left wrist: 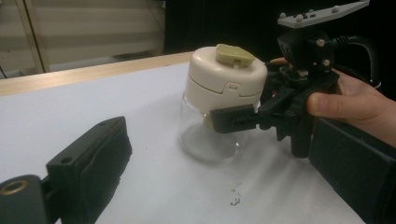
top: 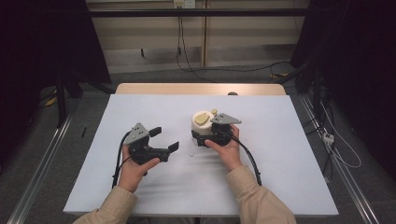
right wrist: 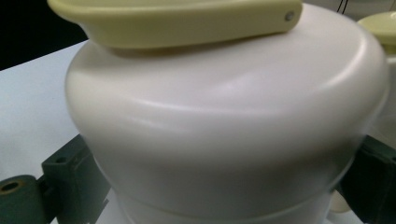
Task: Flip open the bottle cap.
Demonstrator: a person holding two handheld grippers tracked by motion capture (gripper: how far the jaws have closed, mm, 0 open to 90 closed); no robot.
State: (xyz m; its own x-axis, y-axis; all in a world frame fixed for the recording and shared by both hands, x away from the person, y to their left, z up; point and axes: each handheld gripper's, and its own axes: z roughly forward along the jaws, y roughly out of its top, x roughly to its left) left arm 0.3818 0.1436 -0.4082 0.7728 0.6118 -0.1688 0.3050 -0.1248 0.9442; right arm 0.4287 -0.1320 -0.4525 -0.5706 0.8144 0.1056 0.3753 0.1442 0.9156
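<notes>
A jar (top: 201, 122) with a clear glass bowl (left wrist: 205, 137) and a cream lid (left wrist: 224, 74) stands upright at the middle of the white table. A yellow-green handle (right wrist: 173, 18) lies flat on the lid (right wrist: 224, 116). My right gripper (top: 202, 136) is shut on the jar, one black finger (left wrist: 233, 119) pressed on the glass just under the lid, the other hidden behind it. My left gripper (top: 165, 139) is held open to the left of the jar, a short gap away, nothing between its fingers (left wrist: 93, 158).
A small pale yellow piece (top: 214, 111) sits just behind the jar. A tiny dark speck (left wrist: 235, 199) lies on the white sheet (top: 280, 154) in front of it. The wooden table edge (top: 201, 88) runs along the back. Cables trail from both grippers toward the person.
</notes>
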